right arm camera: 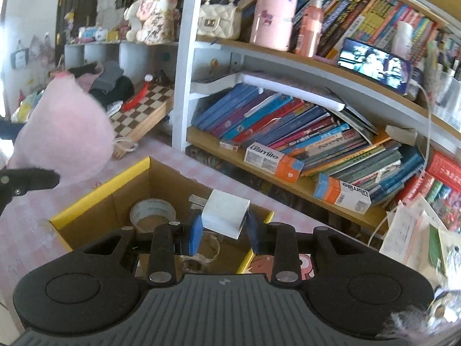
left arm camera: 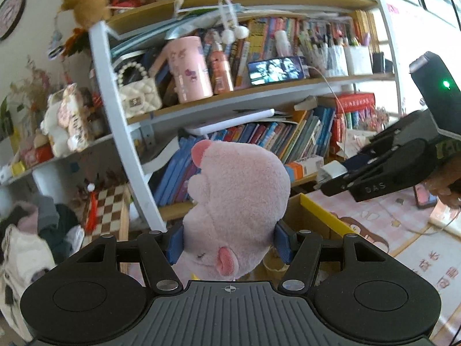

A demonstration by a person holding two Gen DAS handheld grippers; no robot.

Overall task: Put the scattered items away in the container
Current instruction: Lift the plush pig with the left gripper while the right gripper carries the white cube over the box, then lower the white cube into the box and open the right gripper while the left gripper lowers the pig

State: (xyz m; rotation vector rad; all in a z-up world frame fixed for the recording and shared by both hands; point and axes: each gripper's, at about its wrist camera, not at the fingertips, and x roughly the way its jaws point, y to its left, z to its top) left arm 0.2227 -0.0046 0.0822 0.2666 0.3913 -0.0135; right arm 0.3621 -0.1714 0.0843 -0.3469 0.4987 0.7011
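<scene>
Crowded bookshelf [right arm camera: 302, 132] behind, fuzzy pink plush toy [left arm camera: 236, 201], small white box [right arm camera: 224, 213]

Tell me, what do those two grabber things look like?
Both are black plastic. The left gripper and the right gripper each have blue pads on the fingers, silver rivets, two round discs and a ribbed grey middle. From outside, the right gripper shows a green light and the letters DAS.

Shelf: books [right arm camera: 294, 132] leaning, phone [right arm camera: 374, 65] with lit screen
Upper shelf: pink cylinder [left arm camera: 188, 69], cream quilted purse [left arm camera: 138, 98]
Floor corner: checkerboard [right arm camera: 144, 106]
</scene>
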